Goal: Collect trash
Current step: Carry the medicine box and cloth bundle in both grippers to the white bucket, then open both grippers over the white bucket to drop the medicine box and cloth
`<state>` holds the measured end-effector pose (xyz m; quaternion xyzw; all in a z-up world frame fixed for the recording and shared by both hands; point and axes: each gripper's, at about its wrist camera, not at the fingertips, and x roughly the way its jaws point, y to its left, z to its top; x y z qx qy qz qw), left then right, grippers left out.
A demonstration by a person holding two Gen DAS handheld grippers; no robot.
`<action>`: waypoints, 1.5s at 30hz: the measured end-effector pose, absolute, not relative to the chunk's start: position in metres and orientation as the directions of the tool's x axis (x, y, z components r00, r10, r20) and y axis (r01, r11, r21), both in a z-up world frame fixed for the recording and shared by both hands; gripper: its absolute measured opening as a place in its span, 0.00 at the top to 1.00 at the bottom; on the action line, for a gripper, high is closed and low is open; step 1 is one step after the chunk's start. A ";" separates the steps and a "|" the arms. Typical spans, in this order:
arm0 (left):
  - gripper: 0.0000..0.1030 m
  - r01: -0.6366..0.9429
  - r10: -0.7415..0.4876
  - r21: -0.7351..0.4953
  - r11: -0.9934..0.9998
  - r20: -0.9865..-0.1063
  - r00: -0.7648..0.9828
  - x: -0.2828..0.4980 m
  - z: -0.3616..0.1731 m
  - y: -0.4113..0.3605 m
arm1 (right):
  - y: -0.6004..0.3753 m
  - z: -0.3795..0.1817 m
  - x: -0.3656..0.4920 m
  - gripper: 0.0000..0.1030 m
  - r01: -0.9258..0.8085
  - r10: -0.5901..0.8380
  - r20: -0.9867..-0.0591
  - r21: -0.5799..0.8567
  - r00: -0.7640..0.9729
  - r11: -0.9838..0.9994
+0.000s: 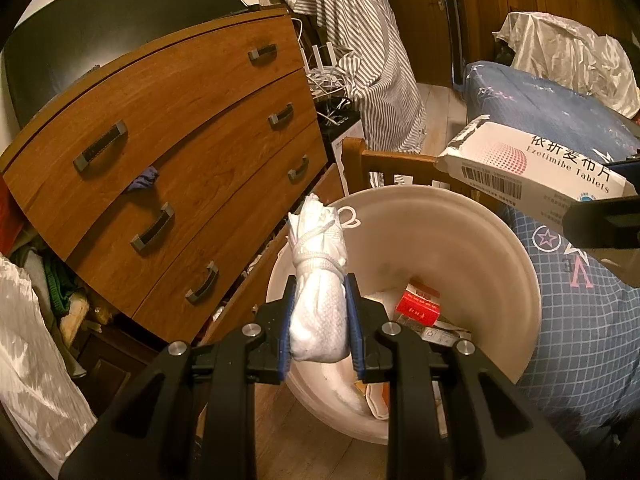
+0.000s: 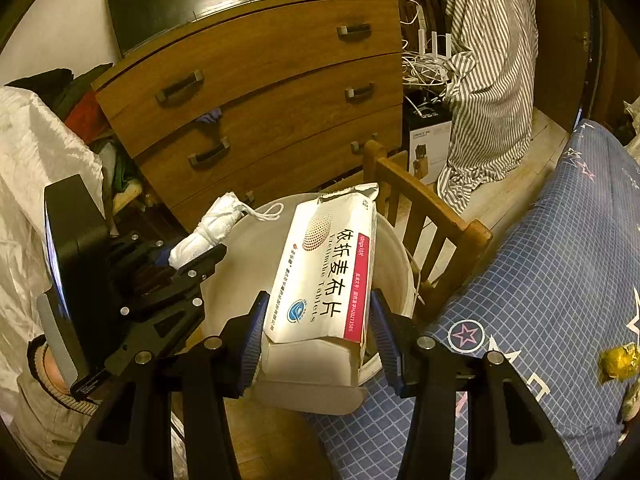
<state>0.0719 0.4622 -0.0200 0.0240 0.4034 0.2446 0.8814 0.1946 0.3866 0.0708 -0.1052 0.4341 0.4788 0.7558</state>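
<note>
The bin [image 1: 460, 240] stands between the drawer chest [image 1: 180, 152] and bed [image 1: 580, 320].

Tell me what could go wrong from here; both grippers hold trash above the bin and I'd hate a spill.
1. The white cloth bundle in the left gripper hangs near the white bin's left rim; released there, it may fall outside.
2. Its loose cord loop could snag a finger.
3. The torn-open tablet box in the right gripper is long; it may catch the rim and tip onto the blue bedding.
</note>
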 end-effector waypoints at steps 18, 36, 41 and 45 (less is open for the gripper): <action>0.79 -0.413 0.448 0.237 0.880 -0.704 0.551 0.077 -0.024 0.469 | 0.390 0.065 0.201 0.49 -0.808 0.628 -0.755 0.246 0.187 0.536; 0.48 -0.431 0.441 0.217 0.876 -0.722 0.533 0.083 -0.034 0.472 | 0.388 0.054 0.214 0.40 -0.793 0.639 -0.749 0.275 0.177 0.543; 0.48 -0.425 0.438 0.218 0.879 -0.722 0.536 0.083 -0.034 0.467 | 0.381 0.051 0.216 0.40 -0.781 0.638 -0.747 0.280 0.188 0.558; 0.48 -0.423 0.441 0.224 0.878 -0.720 0.535 0.084 -0.037 0.459 | 0.371 0.049 0.216 0.40 -0.771 0.636 -0.740 0.269 0.219 0.578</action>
